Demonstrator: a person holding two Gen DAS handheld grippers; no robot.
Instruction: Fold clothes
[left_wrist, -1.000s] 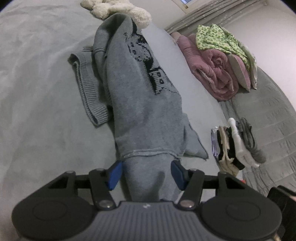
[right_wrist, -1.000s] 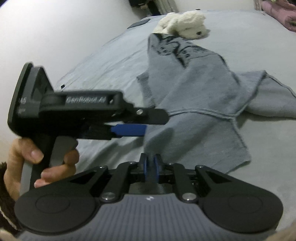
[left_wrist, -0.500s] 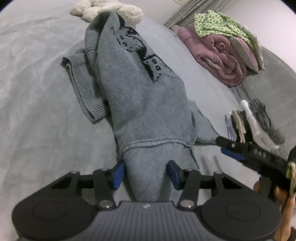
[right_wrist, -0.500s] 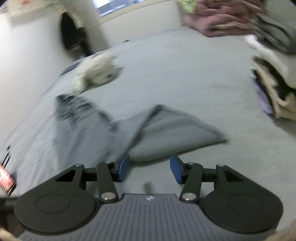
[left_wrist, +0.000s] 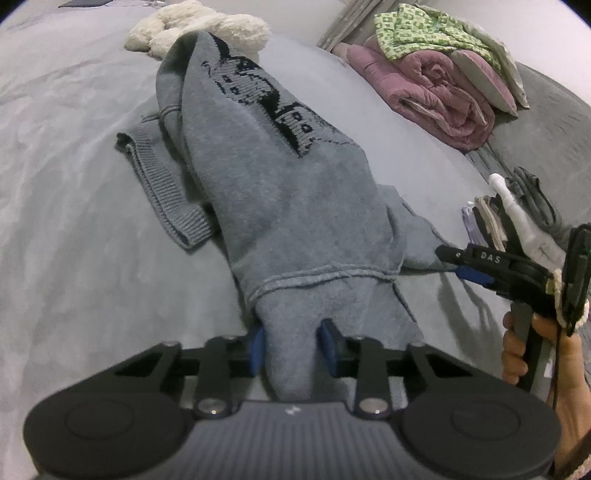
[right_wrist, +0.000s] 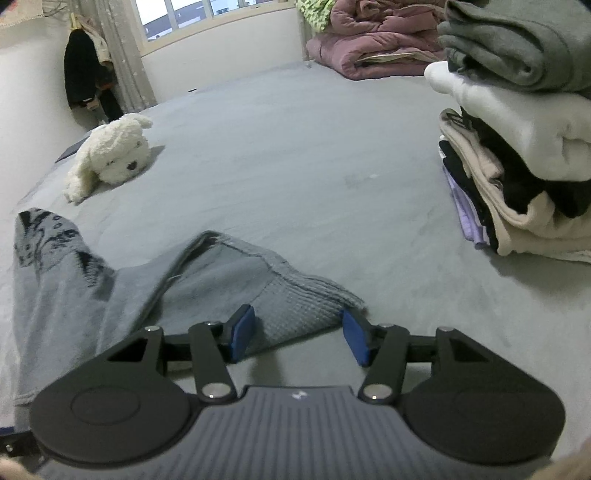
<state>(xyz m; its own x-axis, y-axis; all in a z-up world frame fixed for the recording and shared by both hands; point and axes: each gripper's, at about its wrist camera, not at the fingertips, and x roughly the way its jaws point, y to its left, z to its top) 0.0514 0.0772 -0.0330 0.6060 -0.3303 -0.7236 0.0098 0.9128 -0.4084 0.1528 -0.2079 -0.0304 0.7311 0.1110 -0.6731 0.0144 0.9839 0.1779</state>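
Closing in on the sweater (left_wrist: 280, 206), the left gripper (left_wrist: 291, 349) now has its blue pads squeezing a bunched fold of grey knit that they only flanked a second ago; the jaws are narrow and still coming together, with the cloth pinched between them. The rest of the sweater stretches away ahead of that gripper across the grey bed (left_wrist: 74, 221), dark pattern facing up, ribbed hem flopped off to the left.

Bigger change is on the other side. The right gripper (right_wrist: 295, 332) was pinched shut a second ago and looking at the other tool and the sweater body; now its jaws are spread fairly wide and opening, with the ribbed cuff of the sleeve (right_wrist: 295, 295) lying between the pads. I can't tell if either pad actually touches the knit.

No real containers here, just piles. A stack of folded clothes (right_wrist: 517, 166) sits ahead and to the right of the right gripper. A plush dog (right_wrist: 110, 155) lies ahead to its left. A rolled pink quilt (left_wrist: 432, 92) is far off.
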